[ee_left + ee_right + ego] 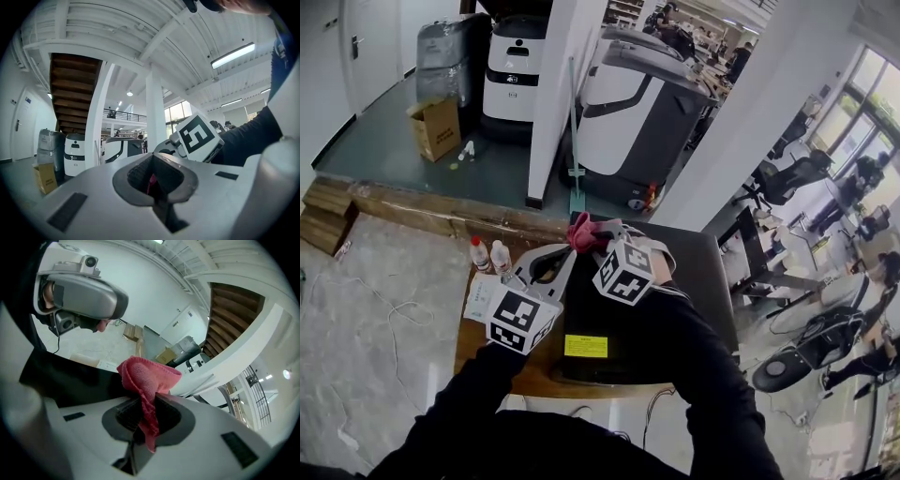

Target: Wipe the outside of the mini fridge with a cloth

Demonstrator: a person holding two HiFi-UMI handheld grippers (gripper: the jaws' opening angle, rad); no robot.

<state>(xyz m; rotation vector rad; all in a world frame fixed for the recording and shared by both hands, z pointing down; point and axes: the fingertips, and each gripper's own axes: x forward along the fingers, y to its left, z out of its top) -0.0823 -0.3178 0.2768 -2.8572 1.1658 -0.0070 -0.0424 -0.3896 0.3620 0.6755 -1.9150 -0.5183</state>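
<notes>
The right gripper (147, 411) pinches a pink cloth (147, 376) over the far edge of the black fridge (698, 277). The left gripper (152, 176) has its jaws pressed together on a sliver of that cloth. 2 bottles (479, 254) stand near the fridge's left side.

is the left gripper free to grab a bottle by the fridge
Probably not yet. The left gripper looks shut on a sliver of the pink cloth, which the right gripper also grips, so it must let go first. The bottles stand close on its left, nothing between.
</notes>
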